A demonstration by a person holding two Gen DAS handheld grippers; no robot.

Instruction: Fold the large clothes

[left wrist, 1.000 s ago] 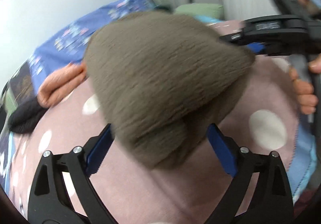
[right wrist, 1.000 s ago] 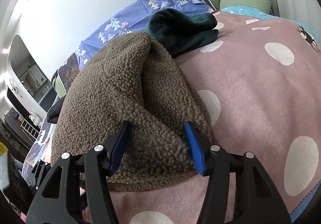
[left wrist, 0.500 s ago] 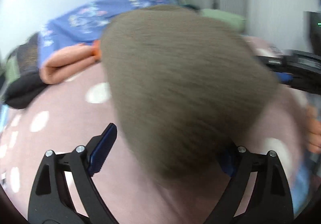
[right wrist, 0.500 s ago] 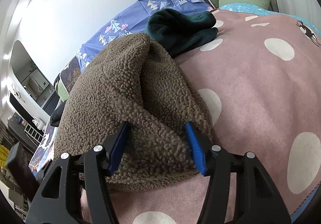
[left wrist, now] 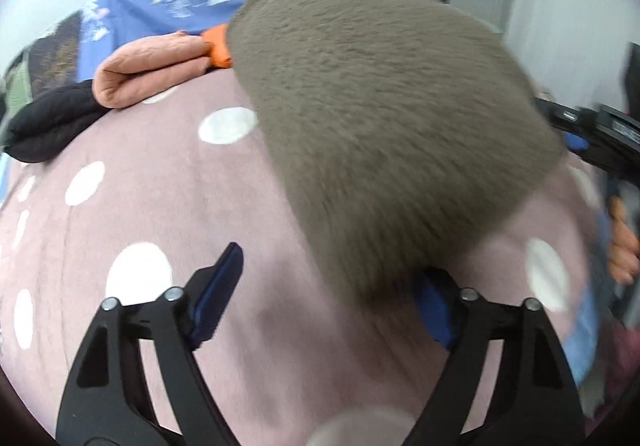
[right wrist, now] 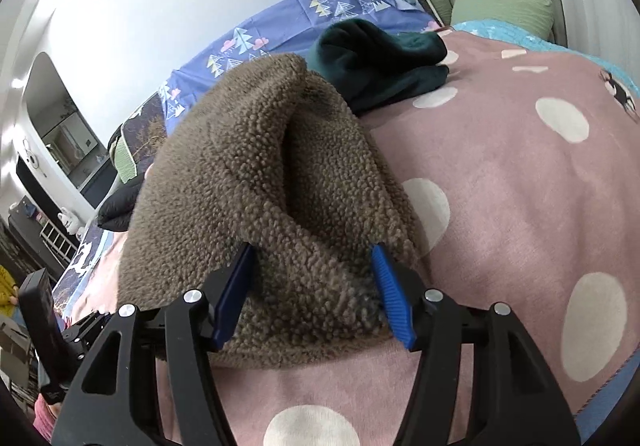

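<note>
Brown fleece held up over the spotted pink blanket.
Left wrist view: left gripper (left wrist: 326, 294) spread wide, brown fleece (left wrist: 384, 134) blurred above its right finger, bare pink blanket (left wrist: 168, 206) leftward. Right wrist view: right gripper (right wrist: 314, 288) pinches the fleece's bunched edge (right wrist: 304, 270); open blanket rightward.

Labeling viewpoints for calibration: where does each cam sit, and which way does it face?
Left wrist: on the left hand-held gripper, looking along open fingers over the polka-dot blanket at the blurred brown fleece garment; the right hand-held gripper's body and the person's fingers show at right.
Right wrist: on the right hand-held gripper, fingers around the fleece, facing the dark green garment.
Shared: fleece, blanket, blue tree-print sheet.
</note>
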